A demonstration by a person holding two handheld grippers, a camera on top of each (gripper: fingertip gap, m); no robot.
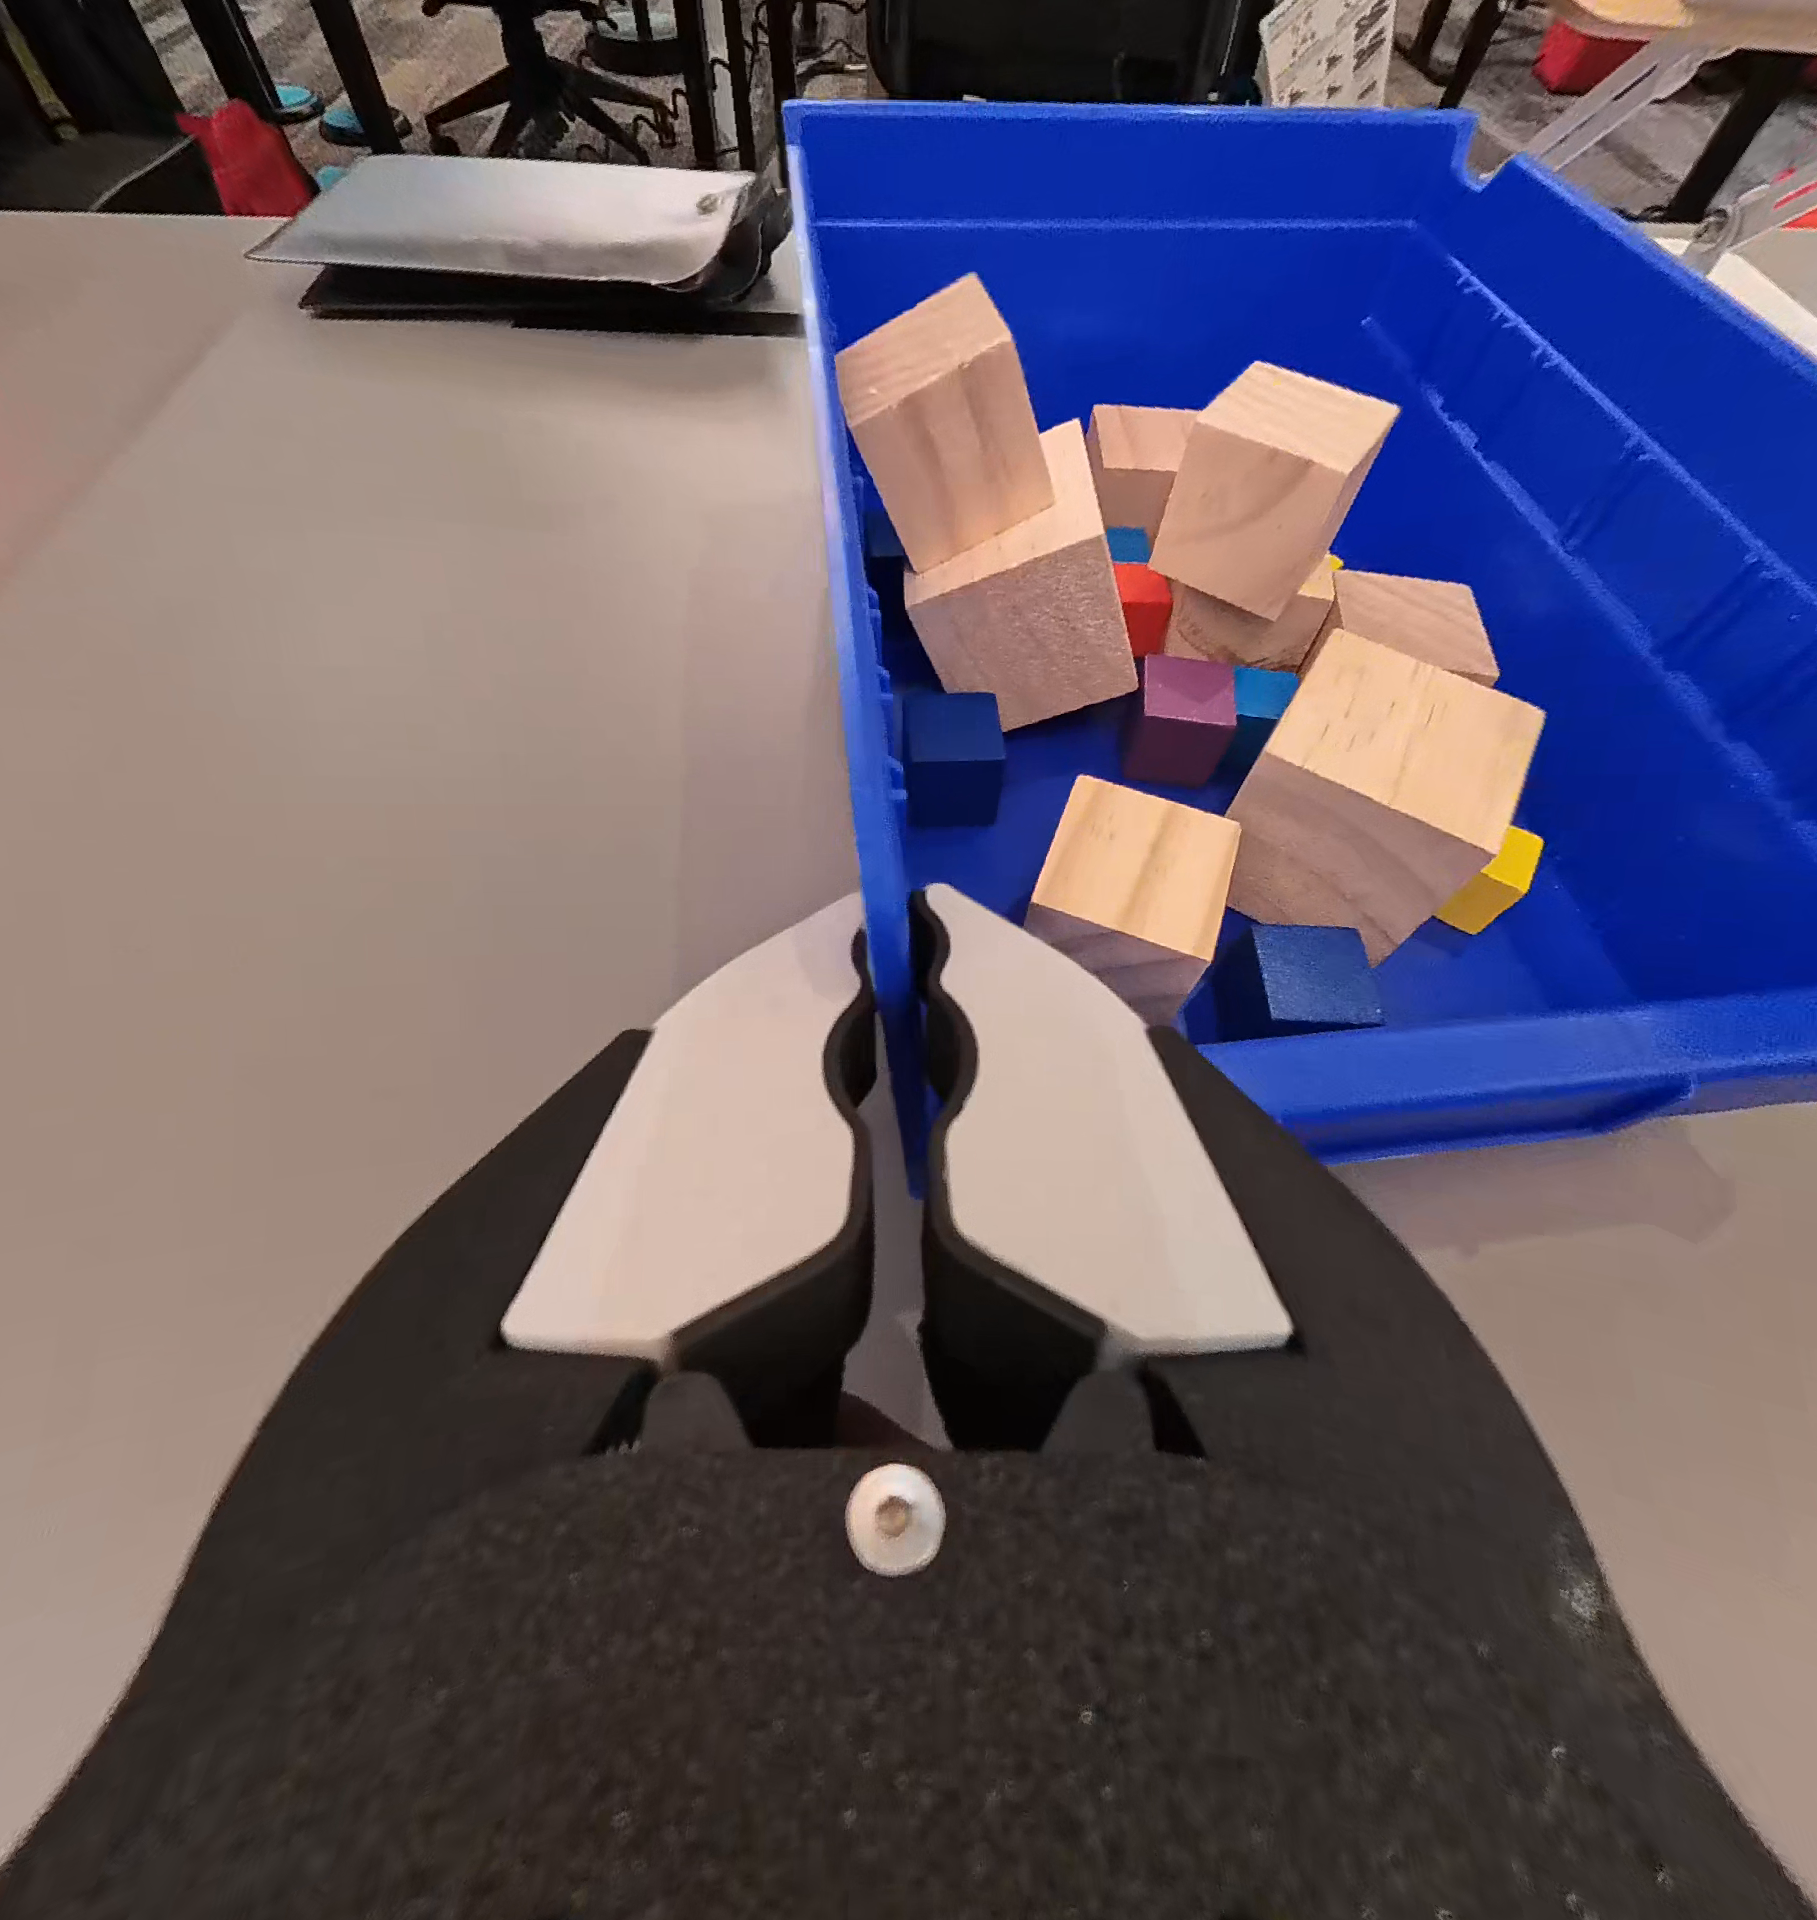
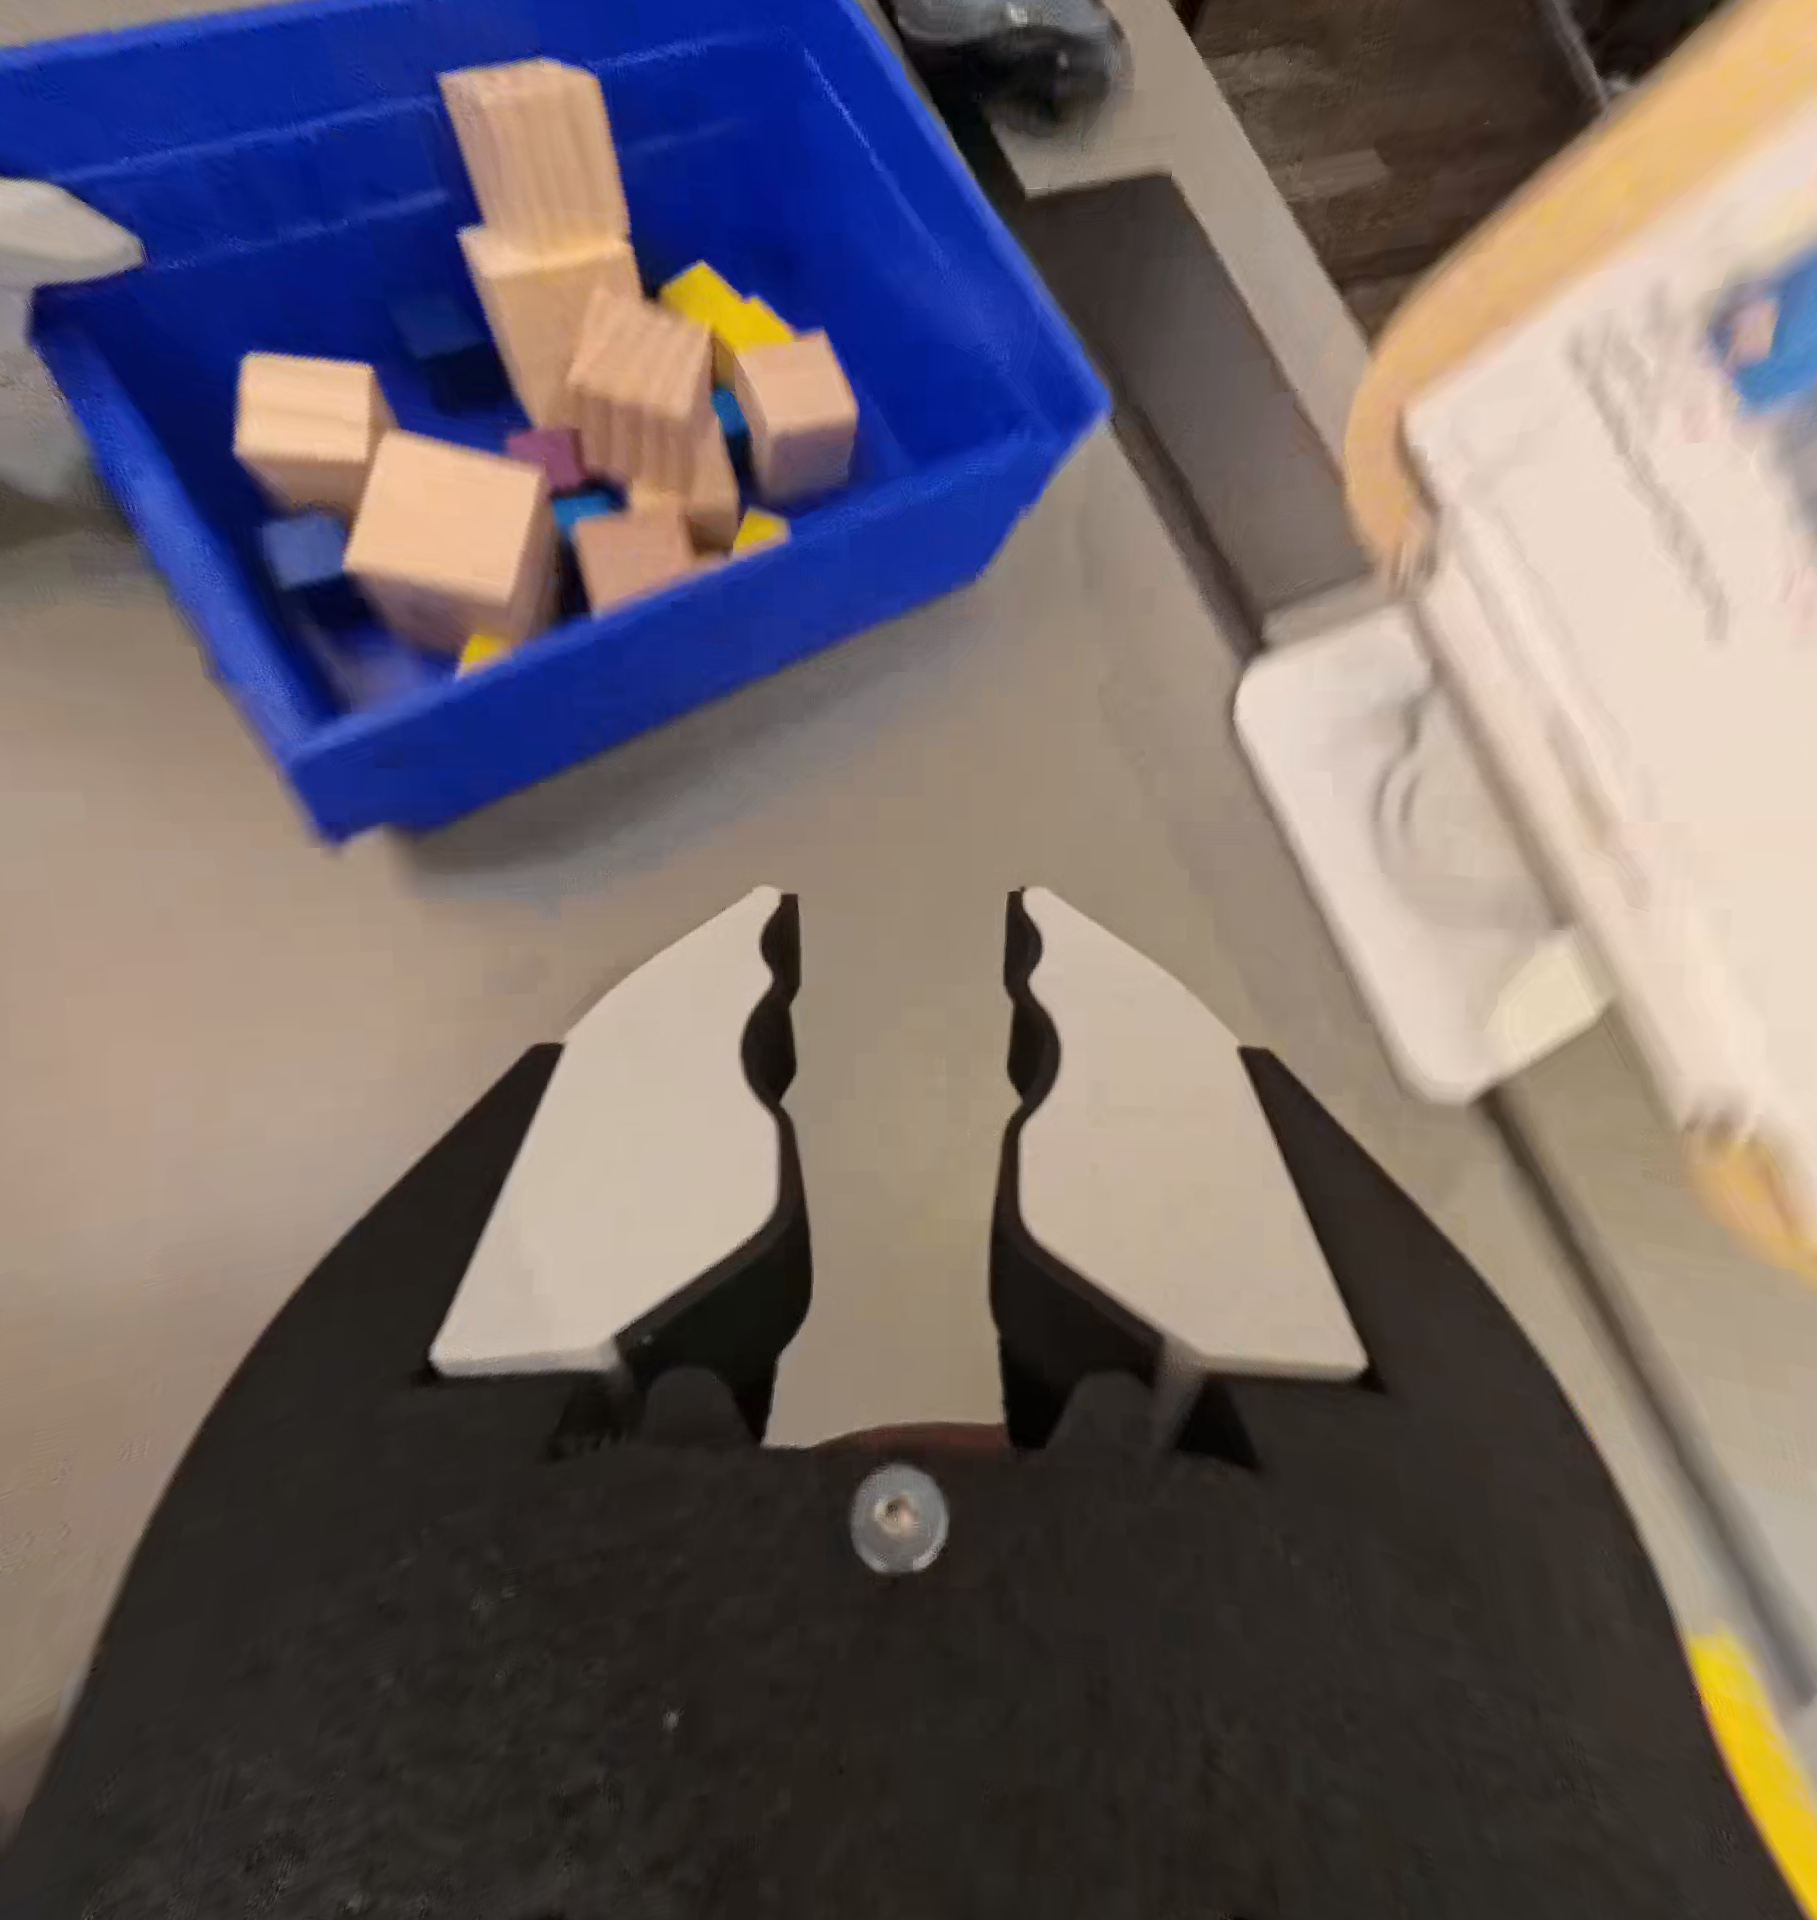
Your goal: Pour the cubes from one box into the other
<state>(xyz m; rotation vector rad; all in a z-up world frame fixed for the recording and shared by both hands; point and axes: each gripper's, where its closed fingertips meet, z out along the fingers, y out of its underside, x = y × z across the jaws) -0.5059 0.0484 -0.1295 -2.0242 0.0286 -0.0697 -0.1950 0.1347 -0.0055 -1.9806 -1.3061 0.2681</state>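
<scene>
I have the left tongs (image 1: 896,925) clenched on the left side wall of the blue box (image 1: 1652,582), near its front corner. One finger sits outside the wall and the other inside, and the wall fills the gap between them. The blue box stands on the grey table (image 1: 364,727).

The box holds a loose pile of cubes:
- Large plain wooden blocks (image 1: 1382,769), several tilted and leaning on each other, one standing on end against the left wall.
- Small coloured cubes between and beneath them: a purple cube (image 1: 1184,717), a red cube (image 1: 1141,613), a yellow cube (image 1: 1496,878) and dark blue cubes (image 1: 1311,975).

The right tongs (image 2: 902,914) are released. The fingers stand apart with bare table showing between them, and they grip nothing. They hover in front of the blue box (image 2: 592,727), clear of its near wall. This view is motion-blurred. The wooden blocks (image 2: 457,540) are visible in it, piled toward the near end of the box.

To the right in the right wrist view lies a white tray-like item (image 2: 1403,852) beside a blurred printed sheet (image 2: 1652,644). I cannot identify either further.

Beyond the table's far-left area in the left wrist view lies a flat grey pouch (image 1: 509,223).
</scene>
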